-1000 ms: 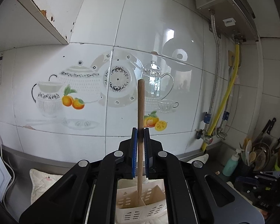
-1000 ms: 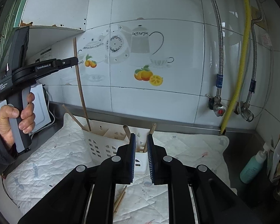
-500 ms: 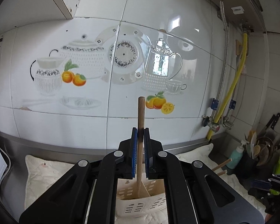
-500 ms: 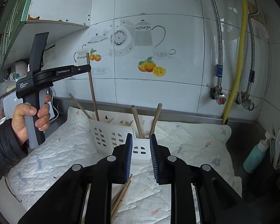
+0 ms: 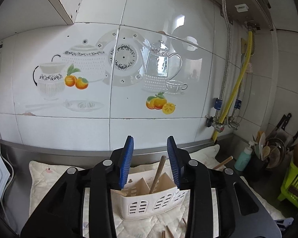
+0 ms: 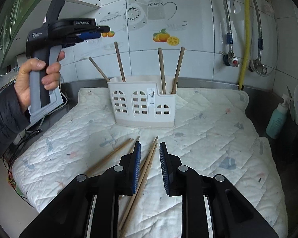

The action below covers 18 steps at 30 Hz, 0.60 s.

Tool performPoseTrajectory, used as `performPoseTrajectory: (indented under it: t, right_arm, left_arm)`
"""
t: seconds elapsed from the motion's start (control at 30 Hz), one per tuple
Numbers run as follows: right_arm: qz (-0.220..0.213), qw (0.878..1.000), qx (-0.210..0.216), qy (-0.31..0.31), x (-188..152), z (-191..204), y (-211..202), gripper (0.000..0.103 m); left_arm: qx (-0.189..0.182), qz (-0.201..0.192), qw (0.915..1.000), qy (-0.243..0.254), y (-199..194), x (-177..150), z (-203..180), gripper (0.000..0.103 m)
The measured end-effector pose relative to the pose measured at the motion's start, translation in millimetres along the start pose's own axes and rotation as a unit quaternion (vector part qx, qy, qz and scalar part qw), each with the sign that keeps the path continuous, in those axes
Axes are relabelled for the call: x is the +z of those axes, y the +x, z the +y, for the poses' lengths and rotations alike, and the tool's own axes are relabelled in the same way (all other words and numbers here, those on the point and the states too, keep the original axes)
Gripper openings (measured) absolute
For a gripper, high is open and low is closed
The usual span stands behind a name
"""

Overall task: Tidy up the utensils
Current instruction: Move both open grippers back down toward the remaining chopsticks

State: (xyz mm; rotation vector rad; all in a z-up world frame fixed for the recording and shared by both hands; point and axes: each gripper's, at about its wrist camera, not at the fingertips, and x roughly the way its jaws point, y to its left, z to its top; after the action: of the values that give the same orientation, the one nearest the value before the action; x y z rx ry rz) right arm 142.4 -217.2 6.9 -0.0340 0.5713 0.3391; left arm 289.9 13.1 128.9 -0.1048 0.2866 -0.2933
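Observation:
A white slotted holder [image 6: 143, 103] stands on the quilted mat [image 6: 208, 138], with several wooden chopsticks upright in it. My left gripper [image 5: 150, 162] hovers just above the holder [image 5: 149, 202] and its jaws are opening. Nothing is between them, and one chopstick [image 5: 158, 174] leans free in a compartment below. A hand holds this left gripper [image 6: 97, 32] up at the left in the right wrist view. My right gripper [image 6: 150, 145] is low over the mat and open. Two loose chopsticks [image 6: 147, 164] lie between its fingers, and the pads do not press on them.
More loose chopsticks [image 6: 109, 156] lie on the mat to the left. A teal bottle [image 6: 276, 119] and a pot of utensils [image 5: 272, 150] stand at the right, beside a green basket [image 5: 294, 186]. Pipes and a yellow hose [image 6: 246, 39] run down the tiled wall.
The left gripper sank a little, opened and let go of its chopstick, which now rests in the holder. The right gripper came down over the loose chopsticks, with its jaws slightly wider.

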Motion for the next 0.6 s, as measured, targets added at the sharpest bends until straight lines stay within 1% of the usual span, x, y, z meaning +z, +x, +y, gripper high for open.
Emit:
performPoseTrajectory:
  t: [0.03,0.17,0.2,0.23,0.33,0.4,0.5,0.6]
  right_arm:
    - [0.005,1.0,-0.002,0.001,-7,1,0,0.019]
    - [0.026,0.999,0.0,0.02,-34,3,-1,0.019]
    - [0.028,0.999,-0.003,0.022,-40,5,-3,0.019]
    - [0.031,0.999,-0.006,0.024,-47,6,-4,0.019]
    - [0.043,0.998,0.006,0.046,-65,10,-4,0.019]
    - [0.046,0.998,-0.008,0.041,-76,16,-3,0.018]
    - [0.06,0.996,0.002,0.061,-90,21,1,0.017]
    - [0.067,0.995,-0.006,0.068,-101,26,5,0.014]
  left_arm:
    - [0.0,0.0,1.0,0.0,-6,-1,0,0.045]
    - [-0.011,0.007,0.9999,0.0,-37,-16,0,0.049]
    - [-0.014,0.01,0.9999,-0.001,-45,-24,1,0.052]
    - [-0.015,0.018,0.9997,-0.002,-51,-30,3,0.057]
    - [-0.006,0.04,0.9992,-0.003,-67,-56,7,0.058]
    - [0.008,0.053,0.9985,-0.005,-79,-75,10,0.059]
    - [0.021,0.073,0.9969,-0.02,-94,-104,17,0.06]
    - [0.034,0.088,0.9952,-0.025,-109,-131,21,0.06]
